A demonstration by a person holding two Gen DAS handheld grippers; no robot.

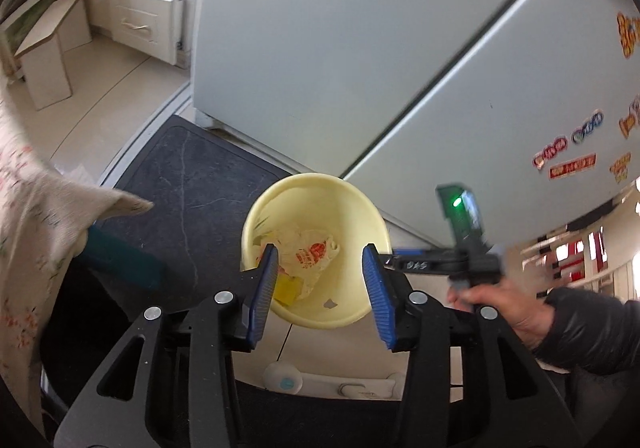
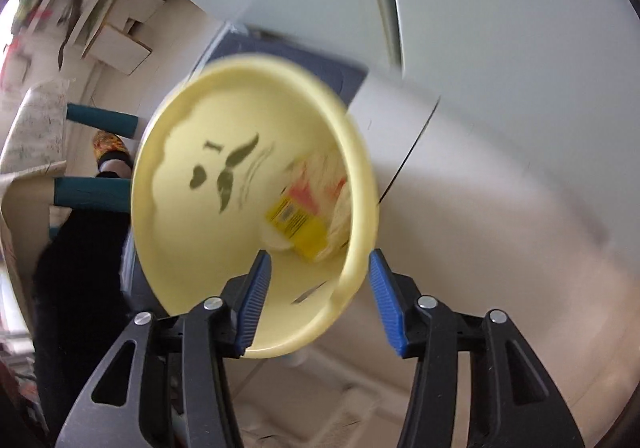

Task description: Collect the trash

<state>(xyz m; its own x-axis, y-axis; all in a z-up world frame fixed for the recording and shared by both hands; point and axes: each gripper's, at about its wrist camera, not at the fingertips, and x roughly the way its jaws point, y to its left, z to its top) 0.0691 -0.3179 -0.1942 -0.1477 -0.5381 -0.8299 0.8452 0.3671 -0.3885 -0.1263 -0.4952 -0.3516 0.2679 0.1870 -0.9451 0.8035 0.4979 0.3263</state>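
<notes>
1. we hold our left gripper (image 1: 320, 288) angled steeply down over the yellow bin (image 1: 256, 216), its blue jaws released and apart with nothing pinched between them.
2. inside the bin, the crumpled wrapper (image 1: 310, 254) and a yellow packet (image 1: 287, 288) lie at the bottom.
3. our right hand (image 1: 500, 312), in a dark sleeve (image 1: 592, 328), grips its tool beside the bin.
4. our right gripper (image 2: 320, 300) points down, jaws released, straddling the bin's near rim (image 2: 352, 280) without pressing it; the view is blurred.
</notes>
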